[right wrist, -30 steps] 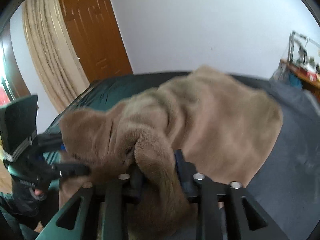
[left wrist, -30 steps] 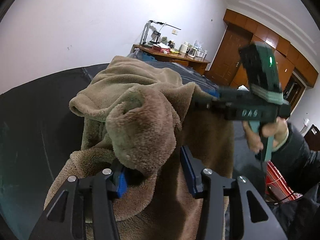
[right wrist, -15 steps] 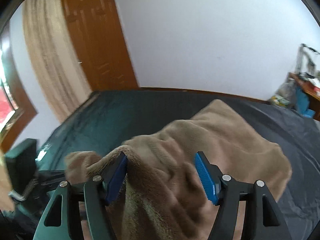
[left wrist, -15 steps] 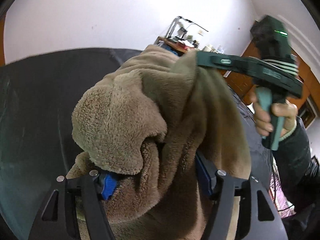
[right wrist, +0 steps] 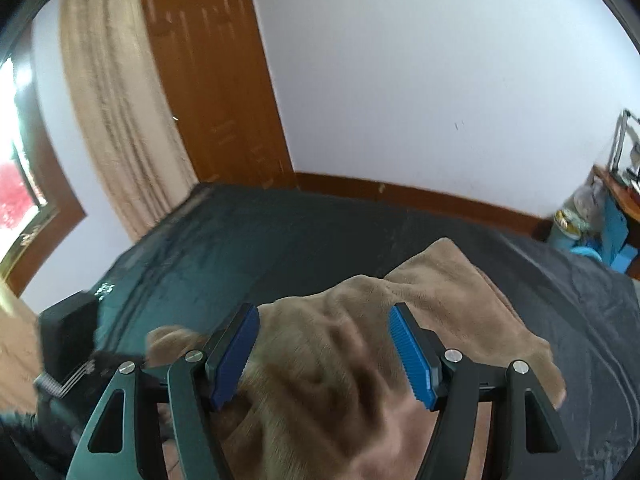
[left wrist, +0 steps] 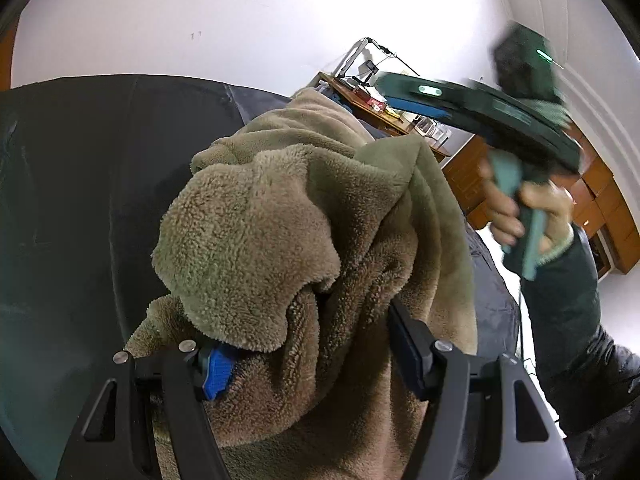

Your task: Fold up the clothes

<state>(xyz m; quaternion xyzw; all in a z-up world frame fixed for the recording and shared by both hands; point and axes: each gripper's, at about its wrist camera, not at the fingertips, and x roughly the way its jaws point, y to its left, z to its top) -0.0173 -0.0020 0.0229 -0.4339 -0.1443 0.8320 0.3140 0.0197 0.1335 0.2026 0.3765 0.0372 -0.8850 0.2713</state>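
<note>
Your left gripper [left wrist: 308, 356] pointed down into a bunched, tan, fleecy plush garment [left wrist: 280, 240]. Its black fingers stood wide apart, the blue ribbed pad [left wrist: 218, 368] on one side half buried under a thick folded lobe of the fleece, the dark pad on the other side lying against a hanging fold. The cloth filled the gap between them, but you could not call it a pinch: the fleece sat loose between spread jaws, and whether the pads pressed on it I cannot tell.

Your right gripper [right wrist: 324, 354] was clearly open. Its two blue ribbed pads [right wrist: 412, 356] stood wide of each other with the same tan garment [right wrist: 440, 292] below and beyond them, blurred, the cloth passing between the fingers without being squeezed. In the left wrist view, that right gripper [left wrist: 404, 98] showed as a dark green tool held up above the garment, clear of it, with your right hand [left wrist: 520, 216] wrapped round its pale teal handle and a dark sleeve [left wrist: 560, 280] below.

The garment lay heaped on a dark teal-black bedspread [right wrist: 280, 240], its far end spread flatter toward the grey side of the bed. Behind stood a white wall [right wrist: 400, 80], a brown wooden door [right wrist: 212, 80], a beige pleated curtain [right wrist: 116, 112] and a cluttered wooden desk [left wrist: 360, 100].
</note>
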